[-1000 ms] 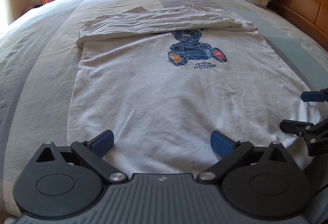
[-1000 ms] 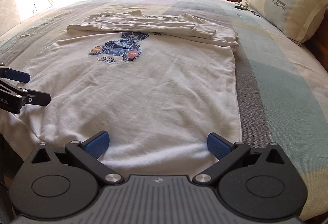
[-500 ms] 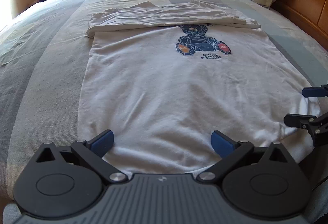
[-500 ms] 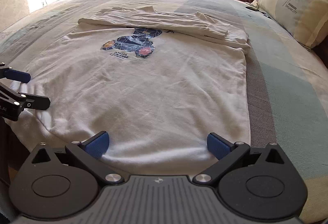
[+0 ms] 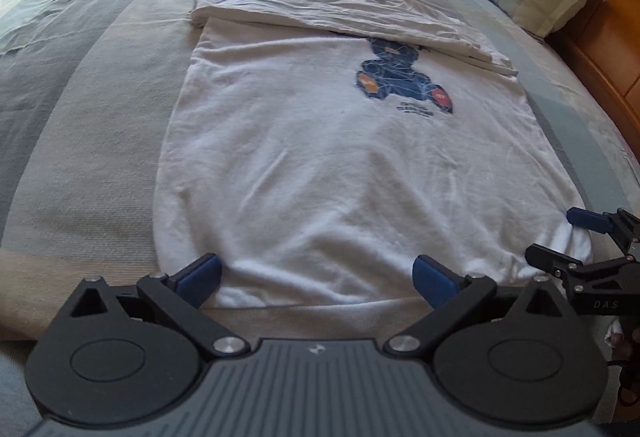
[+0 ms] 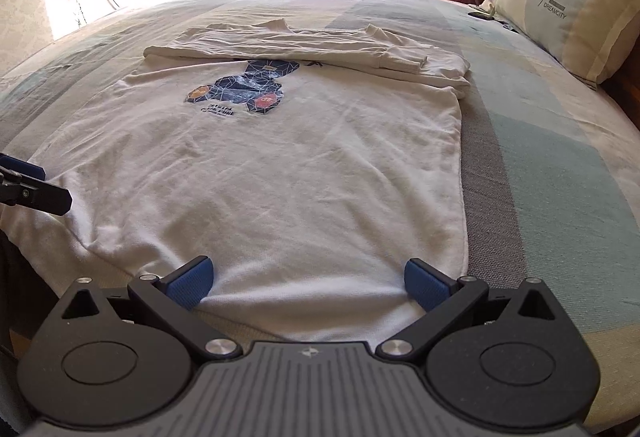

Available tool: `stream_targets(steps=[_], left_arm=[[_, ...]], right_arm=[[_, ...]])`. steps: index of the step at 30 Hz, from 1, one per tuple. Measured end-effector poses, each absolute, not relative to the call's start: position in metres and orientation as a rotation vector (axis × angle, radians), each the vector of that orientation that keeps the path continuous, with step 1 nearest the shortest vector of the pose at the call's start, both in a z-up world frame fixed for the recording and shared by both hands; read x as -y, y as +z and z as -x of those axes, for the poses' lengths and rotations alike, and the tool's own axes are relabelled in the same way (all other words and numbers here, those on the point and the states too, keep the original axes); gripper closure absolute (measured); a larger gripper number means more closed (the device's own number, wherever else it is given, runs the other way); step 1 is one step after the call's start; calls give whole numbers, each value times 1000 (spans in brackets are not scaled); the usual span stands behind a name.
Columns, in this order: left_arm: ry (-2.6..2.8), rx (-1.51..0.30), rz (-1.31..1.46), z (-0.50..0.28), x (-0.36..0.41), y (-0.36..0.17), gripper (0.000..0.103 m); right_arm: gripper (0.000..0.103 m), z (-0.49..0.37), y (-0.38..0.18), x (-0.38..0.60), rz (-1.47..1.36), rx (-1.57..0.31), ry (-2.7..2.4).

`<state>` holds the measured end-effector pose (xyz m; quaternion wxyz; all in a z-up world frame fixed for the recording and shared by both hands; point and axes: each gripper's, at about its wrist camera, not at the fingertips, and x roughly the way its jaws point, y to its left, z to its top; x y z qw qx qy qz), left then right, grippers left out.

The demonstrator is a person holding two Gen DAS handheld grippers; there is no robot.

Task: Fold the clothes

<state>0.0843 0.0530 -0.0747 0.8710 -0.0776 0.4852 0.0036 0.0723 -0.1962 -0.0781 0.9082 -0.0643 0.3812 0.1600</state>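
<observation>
White shirt [image 6: 272, 173] lies print-up on bed [image 6: 560, 165], sleeves folded across the chest; body still full length. My left tongs [image 5: 316, 277] and right tongs [image 6: 306, 279] both spread wide at the hem, gripping nothing.

The shirt [image 6: 260, 177] lies flat on the bed [image 6: 560, 177], its sleeves [image 6: 304, 51] folded across its far end, the pillow [image 6: 568, 13] far right, the left gripper [image 5: 316, 275] at its near-left hem and the right gripper [image 6: 306, 279] at its near-right hem.
</observation>
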Motion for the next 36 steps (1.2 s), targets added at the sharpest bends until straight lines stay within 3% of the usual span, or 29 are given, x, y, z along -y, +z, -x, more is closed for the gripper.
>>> stream_targets(steps=[7,12,18,24,30,36], left_arm=[[-43,-945,313,-103,-67,-60,2],[9,-996,284,-114,-58,-75,1],[-9,-948,282,-133,-64,-53,1],[-143,-871,333,-203,-64,-29,1],[-182,-902,510,-282,-81,-53,1],[-50,-928,526,-309,-95,-84,2]], right_arm=[[0,-68,-80,198,125,-756,333],[0,-67,-81,199,124,-751,334],[0,-67,-80,197,126,-755,329],[0,-66,-80,196,124,-762,312],[0,-68,-79,194,124,-774,297],[0,-70,-79,193,124,-788,295]])
